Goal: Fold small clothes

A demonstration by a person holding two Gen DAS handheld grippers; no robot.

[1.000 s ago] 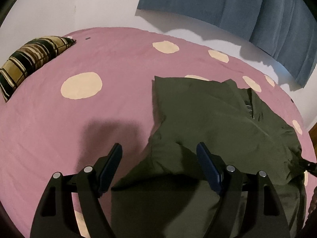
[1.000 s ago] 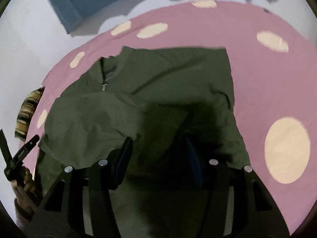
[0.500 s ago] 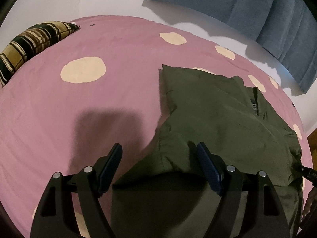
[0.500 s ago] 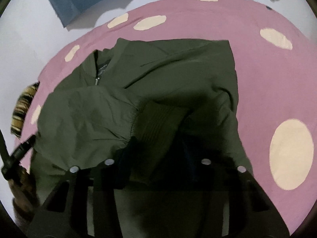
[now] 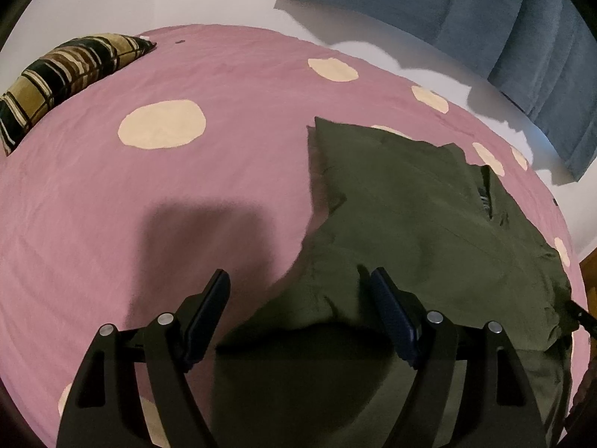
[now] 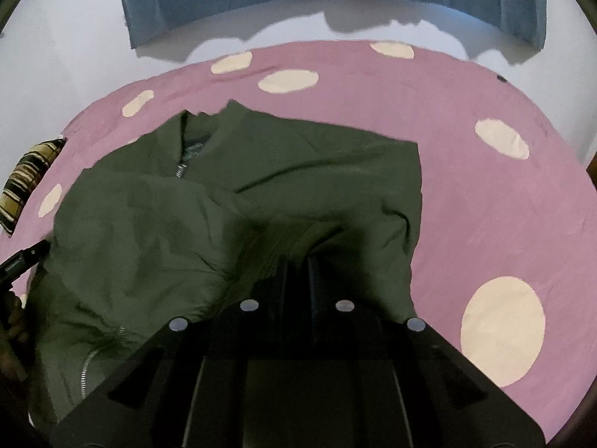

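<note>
An olive green zip jacket [image 5: 418, 224] lies on a pink bedspread with cream dots [image 5: 186, 186]. My left gripper [image 5: 298, 280] is open, hovering over the jacket's near left edge, holding nothing. In the right wrist view the jacket [image 6: 156, 224] has a sleeve folded across its front. My right gripper [image 6: 296, 261] is shut on the ribbed cuff [image 6: 276, 246] of that sleeve. The left gripper's tip shows at the left edge of the right wrist view [image 6: 22, 261].
A striped brown and black cushion [image 5: 63, 74] lies at the far left of the bed. A blue curtain [image 5: 466, 11] hangs on the white wall behind the bed. A wooden edge [image 5: 589, 272] shows at the right.
My right gripper has closed from open onto the sleeve cuff. The left gripper has stayed open and shifted slightly over the jacket's edge.
</note>
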